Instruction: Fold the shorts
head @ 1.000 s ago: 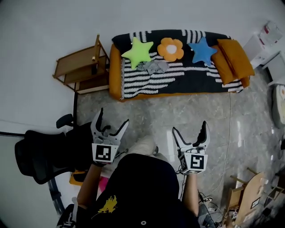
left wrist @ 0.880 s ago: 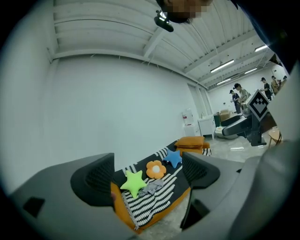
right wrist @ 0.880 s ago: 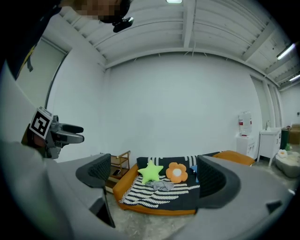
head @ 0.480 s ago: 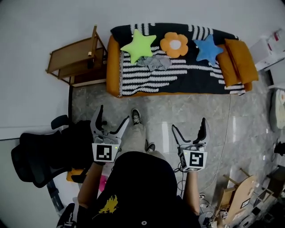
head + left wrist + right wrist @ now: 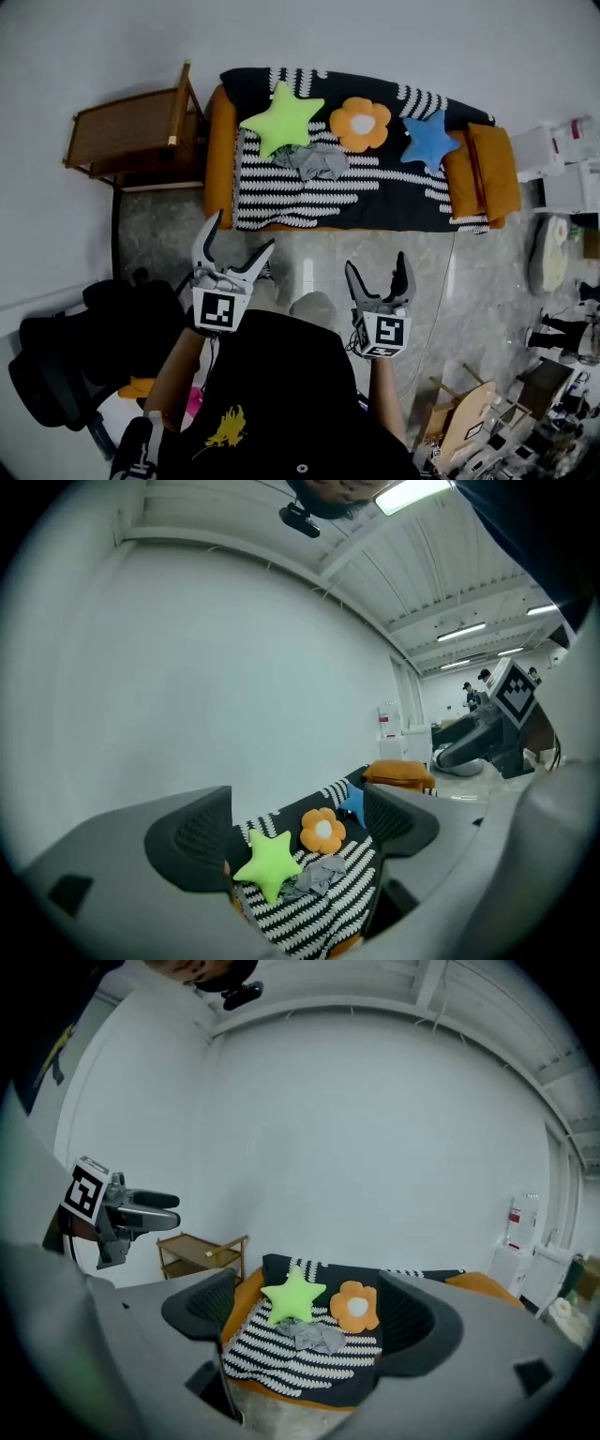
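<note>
The grey shorts (image 5: 317,161) lie crumpled on a sofa's black-and-white striped blanket (image 5: 281,195), just below a green star cushion (image 5: 281,119). They also show between the jaws in the left gripper view, shorts (image 5: 315,877), and in the right gripper view, shorts (image 5: 314,1335). Both grippers are held in the air over the floor, short of the sofa. My left gripper (image 5: 241,234) is open and empty. My right gripper (image 5: 376,264) is open too; its jaws have just been closing a little, with nothing between them.
An orange flower cushion (image 5: 360,124), a blue star cushion (image 5: 427,138) and orange pillows (image 5: 487,169) lie on the sofa. A wooden shelf (image 5: 131,141) stands left of it. A black office chair (image 5: 75,347) is at my left. Boxes and clutter line the right side.
The sofa has come nearer as the person walked toward it, and both grippers were carried forward. The right gripper's jaws stand slightly narrower than before.
</note>
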